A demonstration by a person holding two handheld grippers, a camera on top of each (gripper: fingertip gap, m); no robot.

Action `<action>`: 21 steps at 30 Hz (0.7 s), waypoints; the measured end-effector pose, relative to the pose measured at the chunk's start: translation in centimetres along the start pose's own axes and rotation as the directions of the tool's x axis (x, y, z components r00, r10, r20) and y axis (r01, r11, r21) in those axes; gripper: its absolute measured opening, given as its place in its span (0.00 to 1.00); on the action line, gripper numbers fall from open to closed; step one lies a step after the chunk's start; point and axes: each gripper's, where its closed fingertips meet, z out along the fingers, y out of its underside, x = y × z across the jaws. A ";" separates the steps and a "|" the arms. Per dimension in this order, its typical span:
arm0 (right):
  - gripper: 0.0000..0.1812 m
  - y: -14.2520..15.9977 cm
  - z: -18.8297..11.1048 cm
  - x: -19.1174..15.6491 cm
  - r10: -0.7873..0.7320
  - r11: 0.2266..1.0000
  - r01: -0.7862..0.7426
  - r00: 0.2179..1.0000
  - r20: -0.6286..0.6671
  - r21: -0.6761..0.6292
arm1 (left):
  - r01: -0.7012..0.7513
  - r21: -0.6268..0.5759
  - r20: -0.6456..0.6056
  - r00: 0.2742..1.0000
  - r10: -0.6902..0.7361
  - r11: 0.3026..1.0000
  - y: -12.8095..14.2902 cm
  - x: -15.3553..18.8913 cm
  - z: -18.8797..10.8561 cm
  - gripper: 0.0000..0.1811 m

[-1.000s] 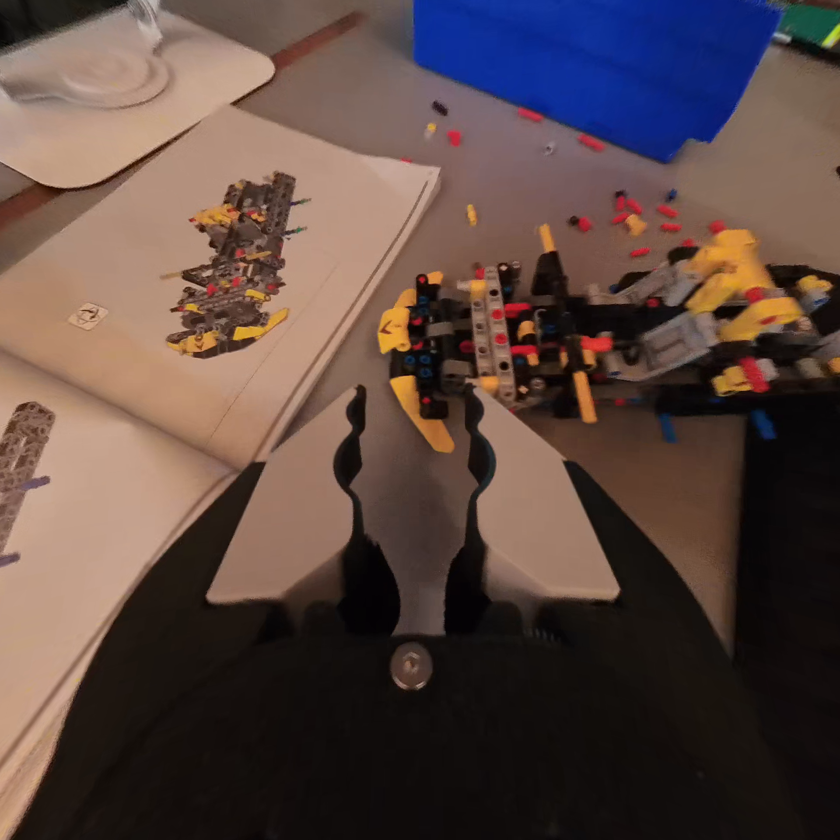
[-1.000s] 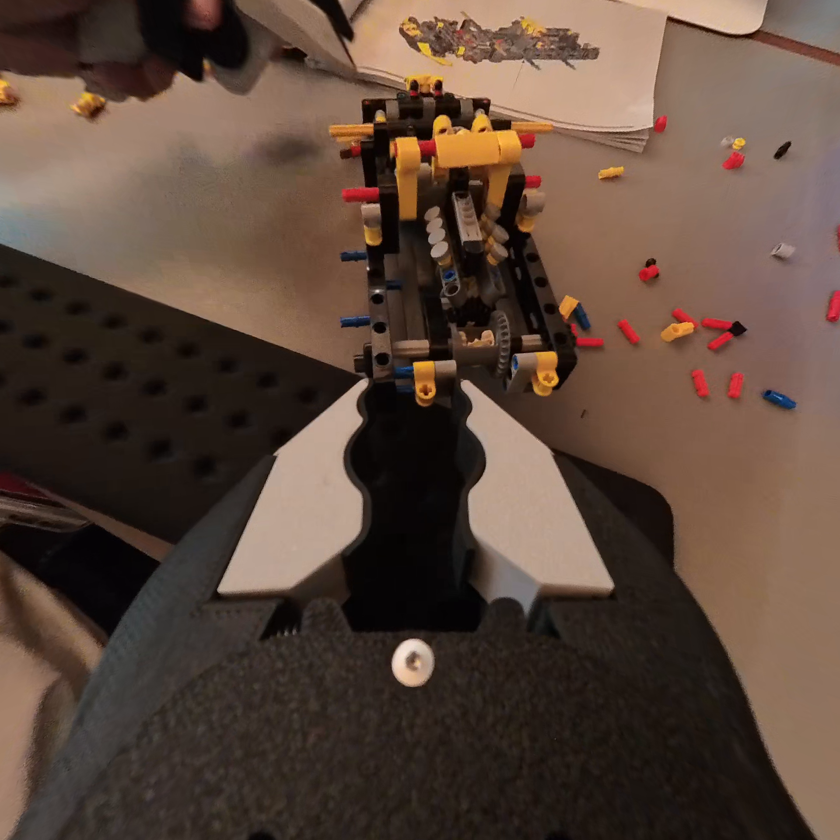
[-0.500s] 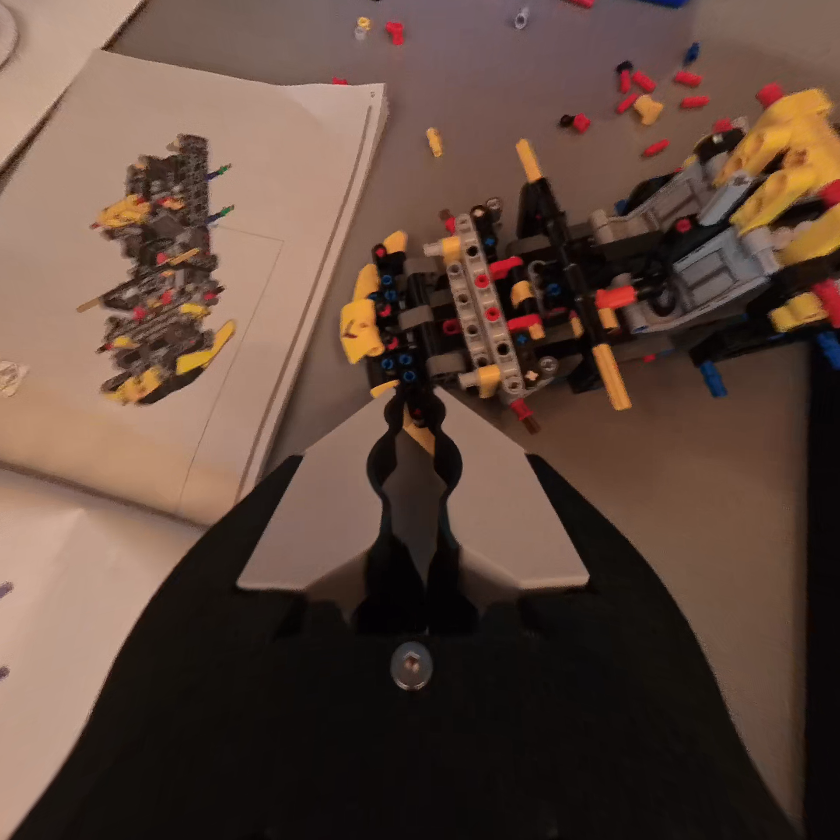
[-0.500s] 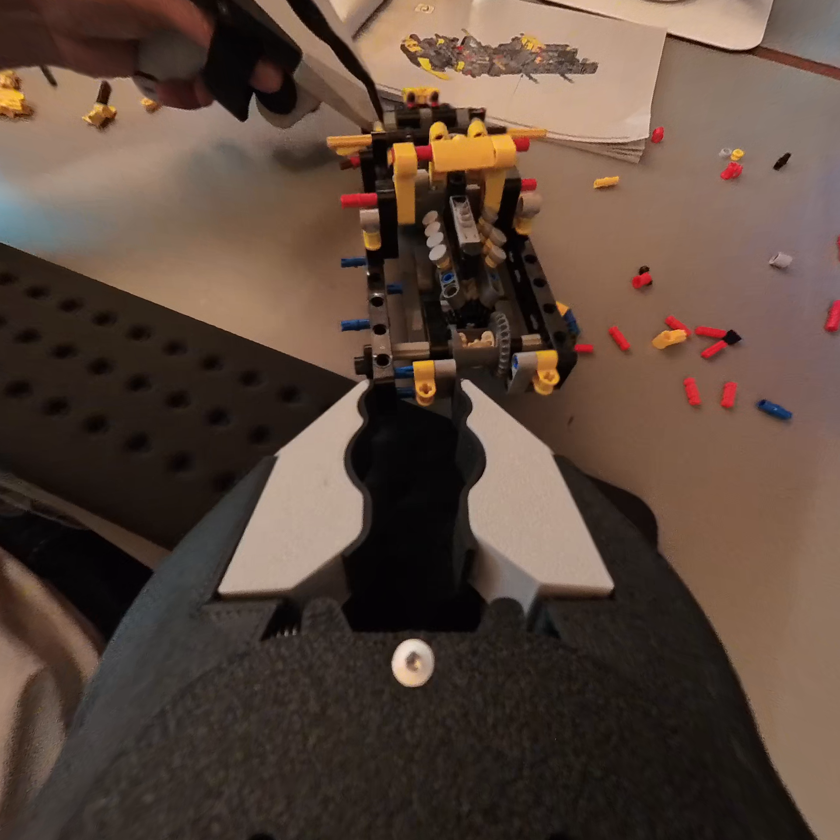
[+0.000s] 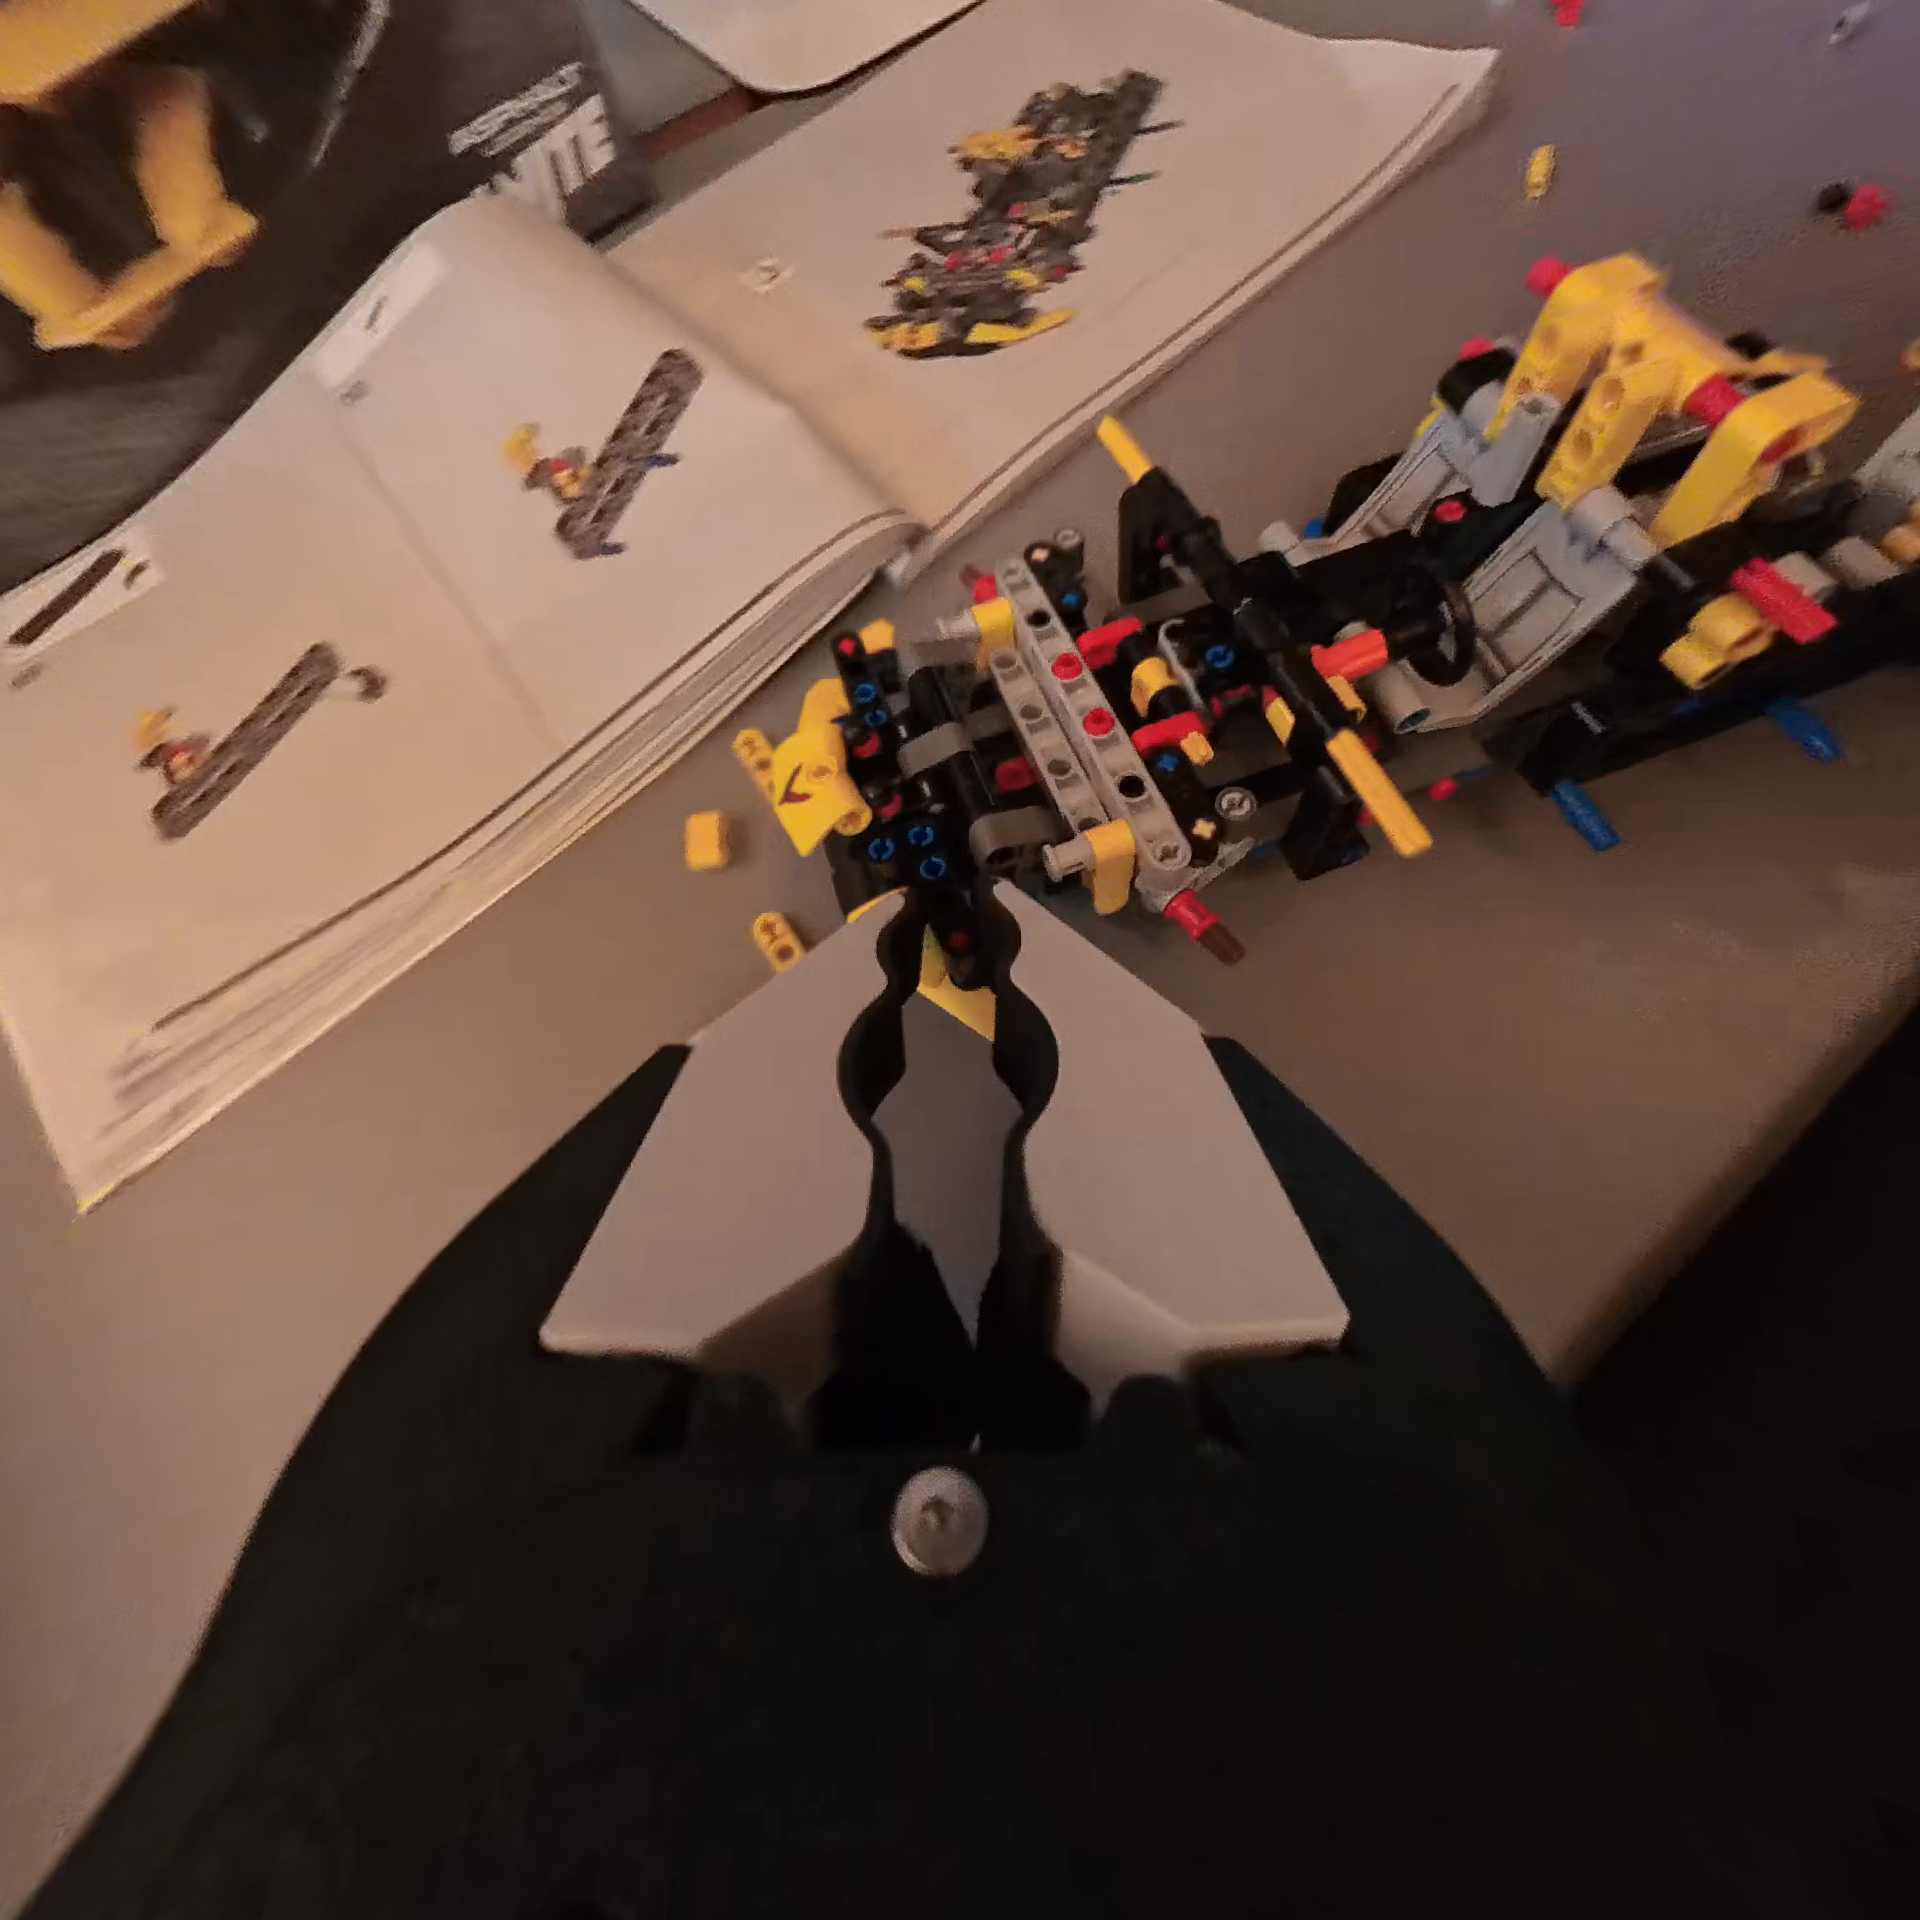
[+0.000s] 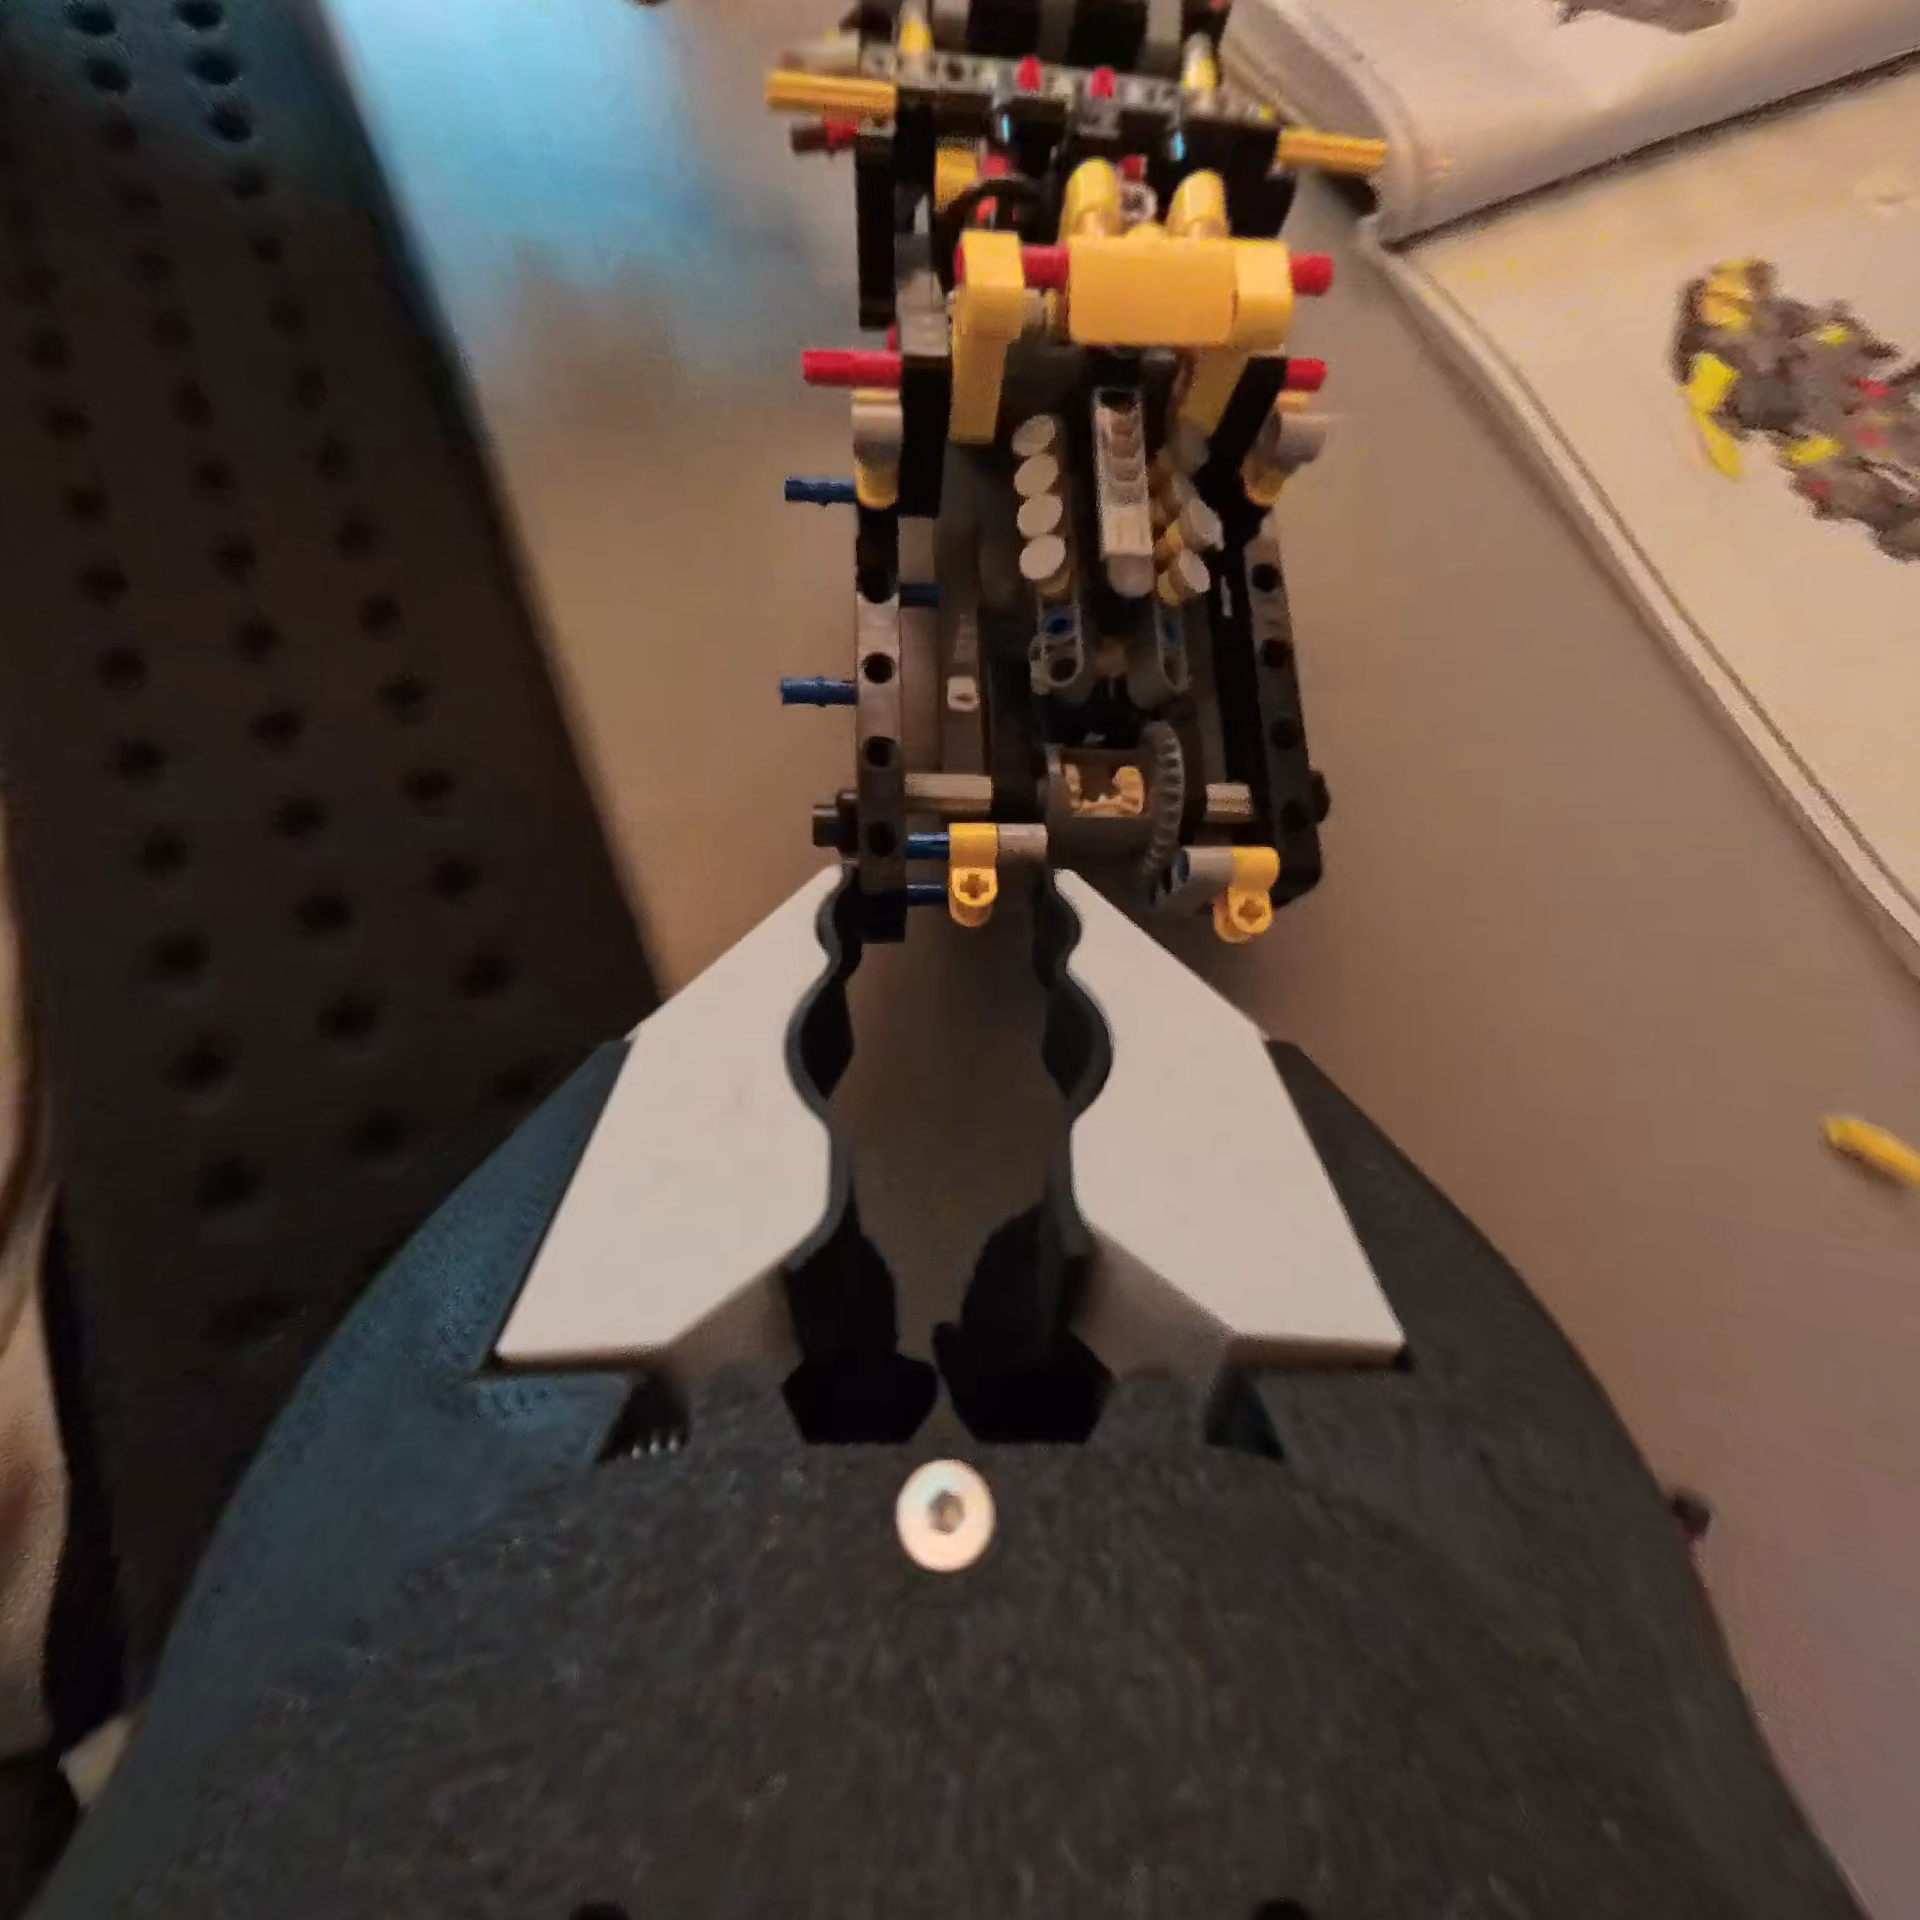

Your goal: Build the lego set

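Observation:
The half-built lego model (image 5: pixel 1143 717), a long black, grey and yellow vehicle frame with red and blue pins, lies across the table beside the open instruction booklet (image 5: pixel 520 520). My left gripper (image 5: pixel 951 925) is shut on the model's front corner, on a black beam next to a yellow panel. In the right wrist view the model (image 6: pixel 1081 540) stretches away from me. My right gripper (image 6: pixel 945 904) is shut on its rear end, around a dark beam and a yellow connector. The model's underside is hidden.
Small yellow pieces (image 5: pixel 707 840) lie by the booklet edge, red ones (image 5: pixel 1865 203) farther right. A dark box (image 5: pixel 156 208) sits at the back left. A black perforated panel (image 6: pixel 208 623) runs along the model's left. The booklet (image 6: pixel 1714 520) and a yellow axle (image 6: pixel 1870 1148) lie right. Spacing between my two grippers at the tips: around 20 cm.
My left gripper went from open to shut on the model's front corner. The model, held at both ends, has swung closer to the booklet. The views are blurred by motion.

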 end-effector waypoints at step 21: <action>0.21 -5.9 -4.8 2.7 0.262 0.916 -0.199 0.954 -0.146 0.348 | 0.114 0.366 0.121 0.978 -0.169 0.923 -1.9 -1.4 -5.5 0.14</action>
